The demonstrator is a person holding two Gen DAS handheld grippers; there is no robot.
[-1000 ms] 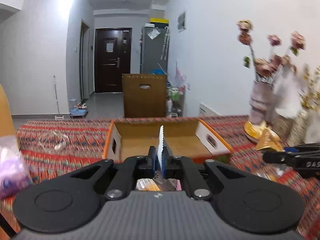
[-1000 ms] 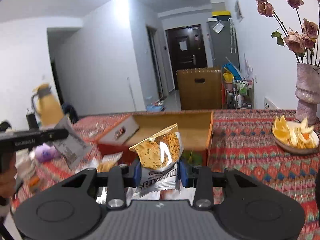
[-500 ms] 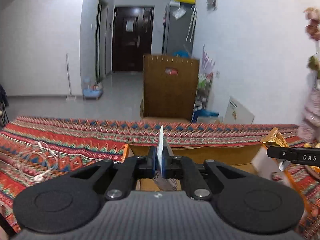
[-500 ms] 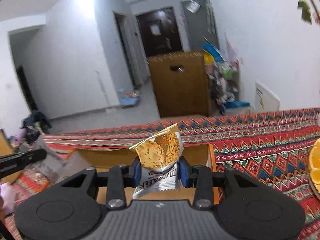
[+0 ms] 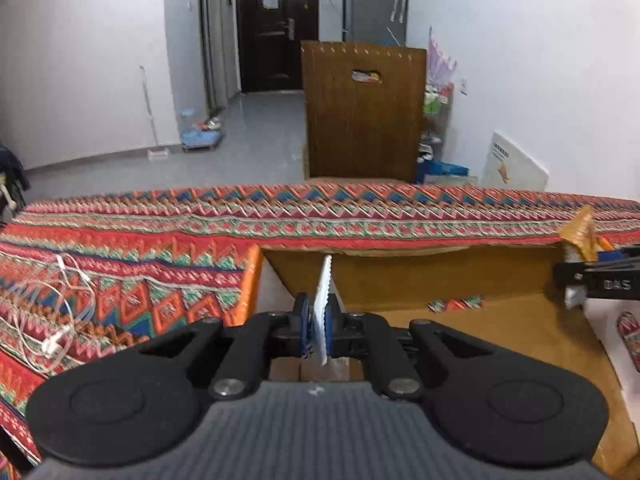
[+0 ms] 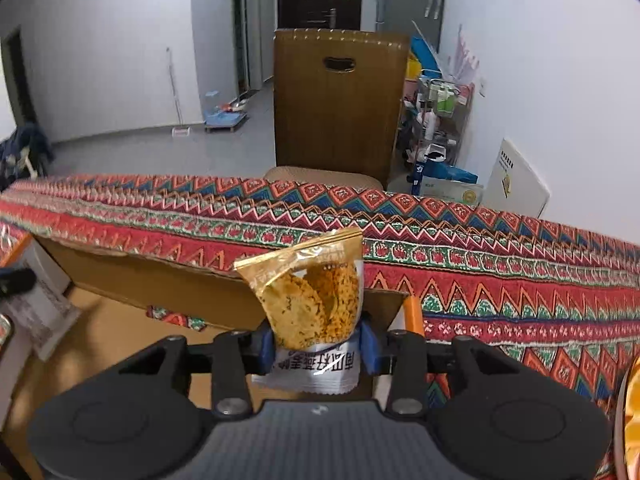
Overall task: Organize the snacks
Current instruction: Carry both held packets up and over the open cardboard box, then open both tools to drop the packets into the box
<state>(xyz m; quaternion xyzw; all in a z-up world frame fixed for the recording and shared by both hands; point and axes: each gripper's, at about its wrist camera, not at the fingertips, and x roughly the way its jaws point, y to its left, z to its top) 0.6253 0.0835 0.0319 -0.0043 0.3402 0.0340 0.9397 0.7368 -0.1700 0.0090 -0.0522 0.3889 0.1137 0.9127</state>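
My left gripper (image 5: pixel 319 330) is shut on a thin white snack packet (image 5: pixel 322 304) seen edge-on, held over the open cardboard box (image 5: pixel 440 276). My right gripper (image 6: pixel 318 346) is shut on a gold and white cracker packet (image 6: pixel 316 300), held upright above the box's right end (image 6: pixel 132 280). The right gripper's fingers (image 5: pixel 600 280) and its packet's gold tip (image 5: pixel 580 232) show at the right of the left wrist view. The left gripper's packet (image 6: pixel 36 308) shows at the left edge of the right wrist view.
The box lies on a table with a red patterned cloth (image 5: pixel 160 248). A white earphone cable (image 5: pixel 60 308) lies on the cloth left of the box. A brown chair back (image 6: pixel 336 96) stands behind the table. An orange plate edge (image 6: pixel 632 420) is at the right.
Both grippers moved forward and down with their packets, from in front of the box to over its inside. The vase and fruit plate have slid out of view.
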